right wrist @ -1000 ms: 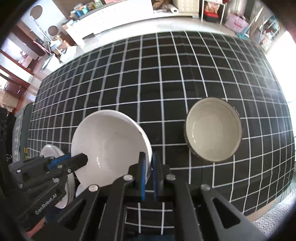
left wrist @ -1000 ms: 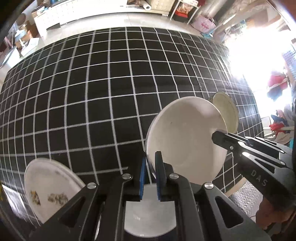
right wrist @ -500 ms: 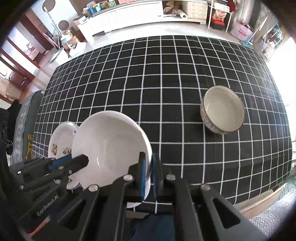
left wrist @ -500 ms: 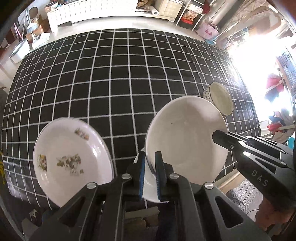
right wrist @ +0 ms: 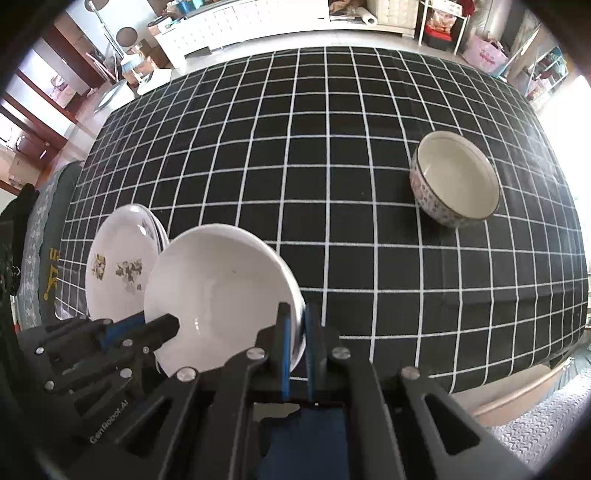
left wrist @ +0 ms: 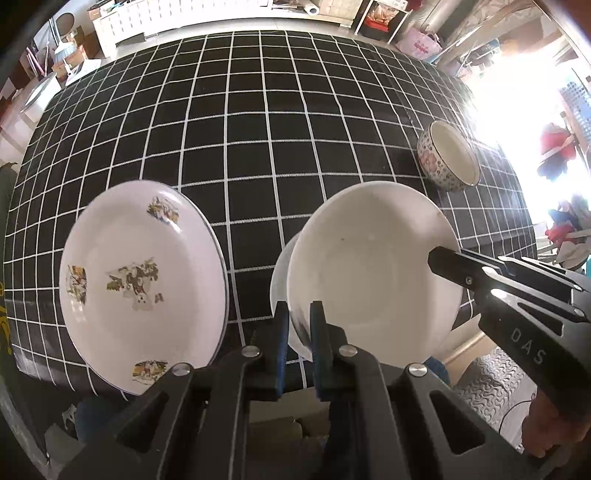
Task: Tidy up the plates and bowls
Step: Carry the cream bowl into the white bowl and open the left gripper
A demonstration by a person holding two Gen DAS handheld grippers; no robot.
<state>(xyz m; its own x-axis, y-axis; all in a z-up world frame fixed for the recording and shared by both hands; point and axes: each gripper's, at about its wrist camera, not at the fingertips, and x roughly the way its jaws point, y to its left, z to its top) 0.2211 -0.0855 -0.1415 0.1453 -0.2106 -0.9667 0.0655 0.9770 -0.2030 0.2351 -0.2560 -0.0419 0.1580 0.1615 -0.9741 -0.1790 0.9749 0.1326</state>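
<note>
Both grippers hold a plain white bowl (left wrist: 369,273) (right wrist: 221,291) above the near edge of the table. My left gripper (left wrist: 297,325) (right wrist: 162,326) is shut on its left rim, and my right gripper (right wrist: 297,325) (left wrist: 443,258) is shut on the opposite rim. A white plate (left wrist: 281,280) shows as a sliver just under the bowl. A flowered plate (left wrist: 140,280) (right wrist: 118,269) lies to the left near the table's edge, with another rim beneath it. A patterned bowl (left wrist: 448,162) (right wrist: 456,181) stands far to the right.
The table wears a black cloth with a white grid (left wrist: 258,129) (right wrist: 314,166). Its near edge runs just below the held bowl, with floor and a grey mat (right wrist: 535,424) beyond. White cabinets (right wrist: 258,22) and shelves stand behind the far side.
Both grippers have carried the white bowl back toward the table's near edge. The flowered plate has come fully into view on the left, and the patterned bowl now lies farther off.
</note>
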